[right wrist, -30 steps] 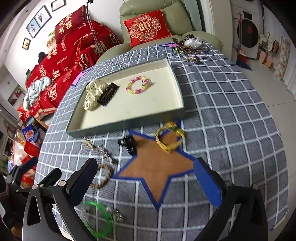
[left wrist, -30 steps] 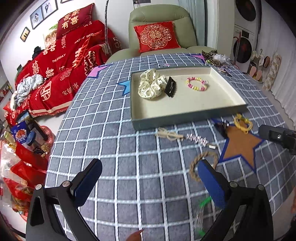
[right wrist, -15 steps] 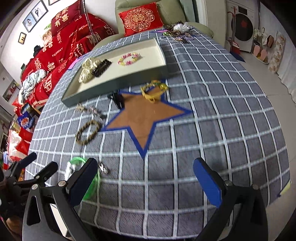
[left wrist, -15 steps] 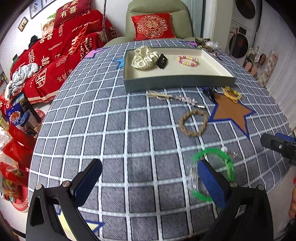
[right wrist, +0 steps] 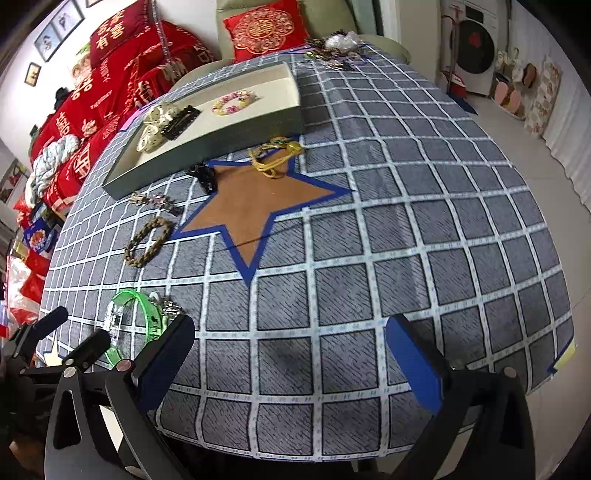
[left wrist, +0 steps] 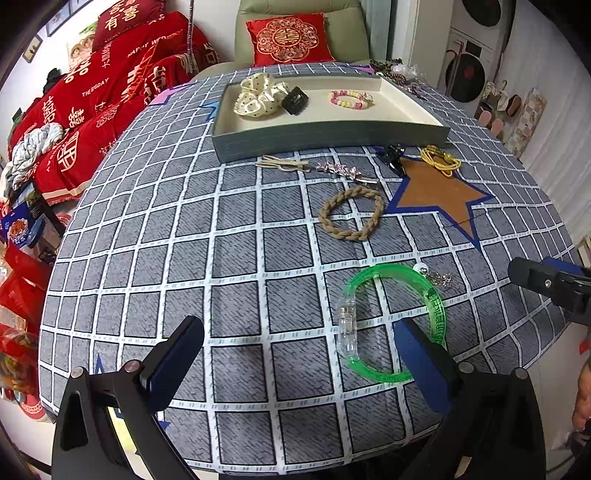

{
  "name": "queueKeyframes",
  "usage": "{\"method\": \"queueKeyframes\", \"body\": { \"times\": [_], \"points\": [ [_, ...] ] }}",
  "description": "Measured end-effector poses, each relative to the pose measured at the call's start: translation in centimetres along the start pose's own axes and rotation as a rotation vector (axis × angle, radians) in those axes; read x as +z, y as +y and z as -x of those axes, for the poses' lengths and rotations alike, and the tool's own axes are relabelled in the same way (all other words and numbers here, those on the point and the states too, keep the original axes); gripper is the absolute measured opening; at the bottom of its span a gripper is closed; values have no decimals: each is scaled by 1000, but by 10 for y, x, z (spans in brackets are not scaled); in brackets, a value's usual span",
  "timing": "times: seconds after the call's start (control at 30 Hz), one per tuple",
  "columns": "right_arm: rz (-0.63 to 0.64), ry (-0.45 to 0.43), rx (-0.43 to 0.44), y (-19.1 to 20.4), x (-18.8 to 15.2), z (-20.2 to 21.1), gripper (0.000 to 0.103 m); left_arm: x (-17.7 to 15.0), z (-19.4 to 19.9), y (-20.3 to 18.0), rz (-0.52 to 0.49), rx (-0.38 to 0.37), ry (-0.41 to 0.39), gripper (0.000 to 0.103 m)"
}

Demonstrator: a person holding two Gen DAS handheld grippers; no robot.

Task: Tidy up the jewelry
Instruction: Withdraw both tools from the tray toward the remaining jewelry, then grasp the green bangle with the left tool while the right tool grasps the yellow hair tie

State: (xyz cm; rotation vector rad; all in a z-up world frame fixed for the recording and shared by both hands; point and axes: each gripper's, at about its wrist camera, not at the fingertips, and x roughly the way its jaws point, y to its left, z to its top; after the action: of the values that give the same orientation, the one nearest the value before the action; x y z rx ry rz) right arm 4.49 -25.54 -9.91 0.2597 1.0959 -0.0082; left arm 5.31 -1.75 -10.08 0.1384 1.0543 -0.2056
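A grey tray (left wrist: pixel 332 138) (right wrist: pixel 221 144) at the far side holds a cream scrunchie (left wrist: pixel 258 94), a black clip (left wrist: pixel 294 100) and a pink bead bracelet (left wrist: pixel 351 99). Loose on the checked cloth lie a green bangle (left wrist: pixel 391 321) (right wrist: pixel 144 314), a braided brown ring (left wrist: pixel 351 212) (right wrist: pixel 147 242), a yellow cord bracelet (left wrist: pixel 441 160) (right wrist: pixel 275 157), a black claw clip (left wrist: pixel 393 157) (right wrist: pixel 203 177) and a sparkly hair clip (left wrist: pixel 343 171). My left gripper (left wrist: pixel 299 354) is open, its right finger over the bangle's edge. My right gripper (right wrist: pixel 291 354) is open and empty near the front edge.
A brown star patch (left wrist: pixel 436 192) (right wrist: pixel 255 199) lies on the cloth. A tangle of jewelry (right wrist: pixel 332 48) sits at the table's far corner. A red-covered sofa (left wrist: pixel 92 103) and green armchair (left wrist: pixel 306 22) stand beyond. The right gripper shows at the left view's right edge (left wrist: pixel 546 284).
Both grippers have drawn back toward the table's front edge, away from the tray. The green bangle now lies by my left gripper's right finger. Both stay open.
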Motion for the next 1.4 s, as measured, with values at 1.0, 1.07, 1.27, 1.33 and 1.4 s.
{"method": "queueKeyframes", "body": {
  "times": [1.0, 1.07, 1.27, 1.33, 1.4],
  "points": [
    [56, -20, -89, 12, 91, -60, 97, 5, -12, -25, -75, -84, 30, 18],
    [62, -16, -94, 13, 99, -66, 94, 6, -12, -24, -73, -89, 30, 18],
    [138, -28, -165, 27, 111, -80, 85, 6, -13, -23, -71, -99, 29, 18],
    [169, -49, -159, 32, 110, -78, 65, 6, -13, -22, -66, -106, 30, 18],
    [185, -59, -157, 35, 109, -75, 35, 7, -13, -21, -63, -111, 29, 18]
  ]
}}
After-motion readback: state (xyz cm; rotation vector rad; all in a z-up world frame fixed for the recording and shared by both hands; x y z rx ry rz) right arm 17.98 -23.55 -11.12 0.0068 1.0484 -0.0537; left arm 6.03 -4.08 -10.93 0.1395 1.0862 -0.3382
